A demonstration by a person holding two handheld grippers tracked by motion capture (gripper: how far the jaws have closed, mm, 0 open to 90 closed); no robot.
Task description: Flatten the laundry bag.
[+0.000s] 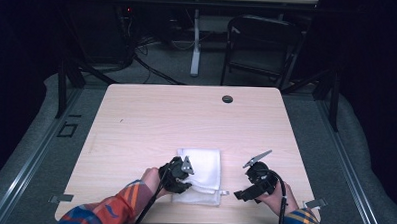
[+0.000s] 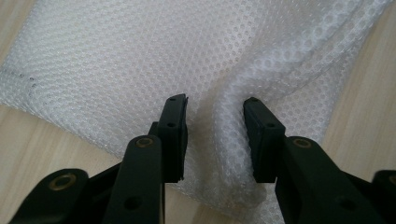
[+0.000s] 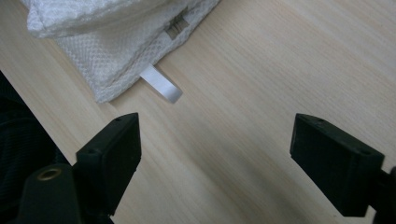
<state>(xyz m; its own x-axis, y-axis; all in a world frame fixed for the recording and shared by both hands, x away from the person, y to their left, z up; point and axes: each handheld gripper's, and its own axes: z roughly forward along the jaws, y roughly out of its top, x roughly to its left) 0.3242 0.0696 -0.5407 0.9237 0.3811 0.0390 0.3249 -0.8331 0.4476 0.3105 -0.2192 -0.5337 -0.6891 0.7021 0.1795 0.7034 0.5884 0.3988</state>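
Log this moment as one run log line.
left gripper: astride a raised fold of white cloth | right gripper: open, over bare table | cloth: folded

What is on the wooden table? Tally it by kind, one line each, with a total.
Folded white mesh cloth: 1
Black two-jaw grippers, left gripper and right gripper: 2
Round dark grommet in the light wooden table: 1
Total: 4

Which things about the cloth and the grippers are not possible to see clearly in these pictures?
- Cloth, high view: its left edge lies under the left gripper.
- Left gripper view: a raised fold stands between the jaws; whether the pads press it is unclear.
- Tab, right gripper view: any print too small.
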